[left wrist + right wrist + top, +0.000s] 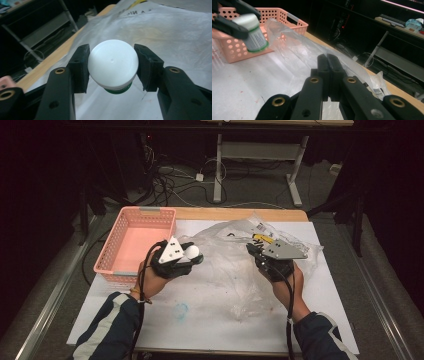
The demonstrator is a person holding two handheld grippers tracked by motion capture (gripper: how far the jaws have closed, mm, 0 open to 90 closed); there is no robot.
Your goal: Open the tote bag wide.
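A small bottle (pixel 192 252) with a white domed cap and a green band hangs above the white sheet, just right of the pink basket. My left gripper (pixel 189 256) is shut on it, and its pads (pixel 80 65) press the cap (pixel 113 63) from both sides. The right gripper view shows the bottle (pixel 254 35) tilted, with a printed label. A crumpled clear plastic bag (pixel 235 270) lies across the middle of the table. My right gripper (pixel 251 249) has its jaws together, pinching the film (pixel 294 42) at the bag's top edge.
A pink perforated basket (pixel 150 211) stands at the back left with nothing visible inside it. A white sheet (pixel 200 325) with a blue smear (pixel 181 310) covers the wooden table (pixel 235 214). Labelled packets (pixel 261 238) lie in the bag. Cables and desk legs are beyond.
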